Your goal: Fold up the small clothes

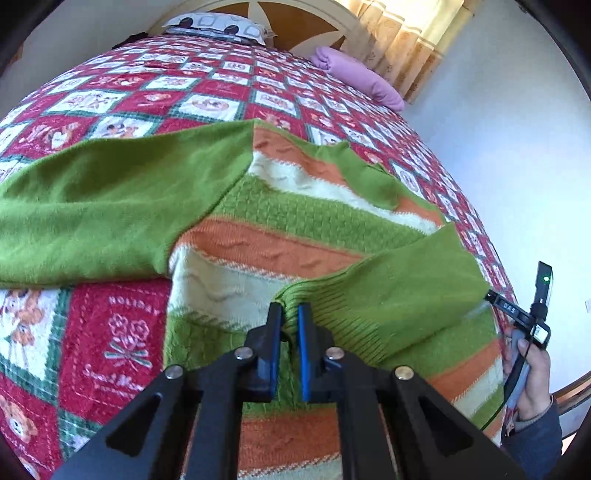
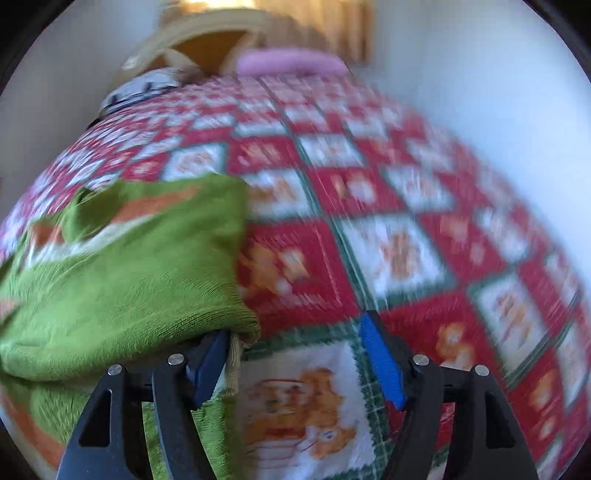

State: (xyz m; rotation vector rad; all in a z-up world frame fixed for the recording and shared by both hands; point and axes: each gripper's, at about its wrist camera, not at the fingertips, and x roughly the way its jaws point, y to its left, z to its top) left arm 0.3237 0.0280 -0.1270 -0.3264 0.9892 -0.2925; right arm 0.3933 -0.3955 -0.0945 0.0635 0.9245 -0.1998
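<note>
Sweater (image 1: 295,229) flat on quilt (image 1: 110,350), sleeve-fold step: left gripper (image 1: 291,314) clenched on green sleeve cuff (image 1: 332,306) laid across the sweater body, right gripper (image 2: 295,347) released beside the sweater's edge; next probably fold the other sleeve in.

Green, orange and cream striped knit sweater (image 1: 280,229) lies flat on the red-and-white patchwork quilt (image 1: 110,350), filling the frame centre of the left wrist view. One plain green sleeve (image 1: 92,206) runs off to frame left; the other green sleeve (image 1: 399,291) is folded across the body at lower right — its ribbed cuff sits between the left gripper (image 1: 291,317) fingers at bottom centre. Patterned pillow (image 1: 218,26) top centre, folded lilac cloth (image 1: 358,77) upper right. In the right wrist view the sweater (image 2: 122,280) sits left, quilt (image 2: 406,258) right, right gripper (image 2: 295,328) bottom centre.
</note>
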